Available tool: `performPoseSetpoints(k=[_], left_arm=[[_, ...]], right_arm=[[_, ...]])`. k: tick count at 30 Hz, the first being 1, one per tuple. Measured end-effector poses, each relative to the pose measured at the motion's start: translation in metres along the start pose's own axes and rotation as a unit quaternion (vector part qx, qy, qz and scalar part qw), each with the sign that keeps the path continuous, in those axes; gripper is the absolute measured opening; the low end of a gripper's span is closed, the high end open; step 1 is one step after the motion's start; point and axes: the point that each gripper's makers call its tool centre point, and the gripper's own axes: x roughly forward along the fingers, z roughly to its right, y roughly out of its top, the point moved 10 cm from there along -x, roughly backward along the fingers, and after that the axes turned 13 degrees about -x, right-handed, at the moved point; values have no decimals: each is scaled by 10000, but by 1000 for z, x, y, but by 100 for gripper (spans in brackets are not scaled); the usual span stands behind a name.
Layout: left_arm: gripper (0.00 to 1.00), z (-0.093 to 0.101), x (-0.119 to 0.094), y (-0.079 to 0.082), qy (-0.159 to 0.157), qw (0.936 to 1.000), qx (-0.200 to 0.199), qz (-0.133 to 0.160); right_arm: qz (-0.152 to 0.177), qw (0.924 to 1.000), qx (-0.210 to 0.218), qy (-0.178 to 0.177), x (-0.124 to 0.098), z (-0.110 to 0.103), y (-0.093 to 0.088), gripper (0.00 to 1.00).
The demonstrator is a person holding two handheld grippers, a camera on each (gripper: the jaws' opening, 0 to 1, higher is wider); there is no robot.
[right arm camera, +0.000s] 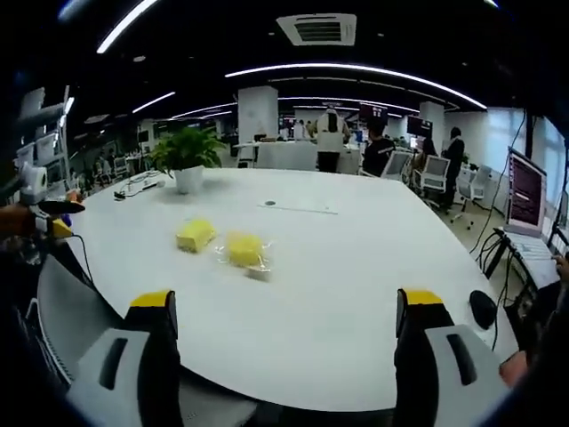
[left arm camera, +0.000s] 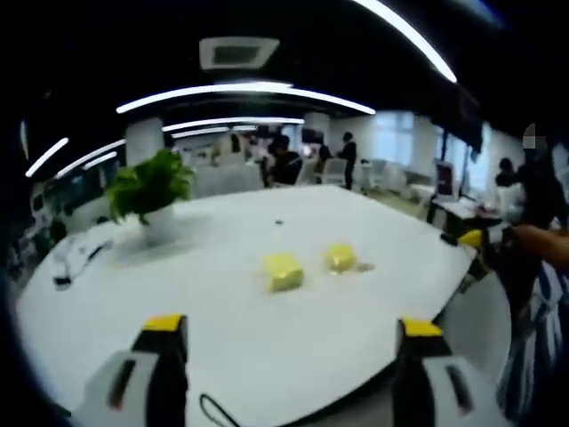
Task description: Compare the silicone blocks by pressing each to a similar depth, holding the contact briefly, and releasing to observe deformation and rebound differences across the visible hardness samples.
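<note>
Blocks untouched: two yellow blocks [right arm camera: 196, 235] [right arm camera: 244, 248] mid-table [right arm camera: 356, 285], well off its edges. Left gripper [left arm camera: 293, 334] and right gripper [right arm camera: 284, 329] wide, empty. Pressing not yet begun.

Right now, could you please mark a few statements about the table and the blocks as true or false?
1. Two yellow blocks lie on the white table. True: bare block, wrapped block.
2. The right gripper is pressing a block. False: its jaws stand open, well short of both.
3. A potted plant stands on the table. True.
4. The left gripper holds a block. False: its jaws are open and empty.
5. The blocks are stacked. False: they lie side by side.
</note>
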Motion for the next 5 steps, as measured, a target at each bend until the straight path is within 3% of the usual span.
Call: performPoseSetpoints(k=[2,4,5], left_arm=[[100,-5,3,-4,-4,9999,-154,37],[100,-8,5,-9,18,9992,-404,-25],[100,-12,6,-11,49,9987,-494,78]], right_arm=[[81,10000,-24,-28,4,0,-6,96],[-62,9999,113,27,7,-1,-13,96],[-48,9999,118,-9,8,-1,-15,96]])
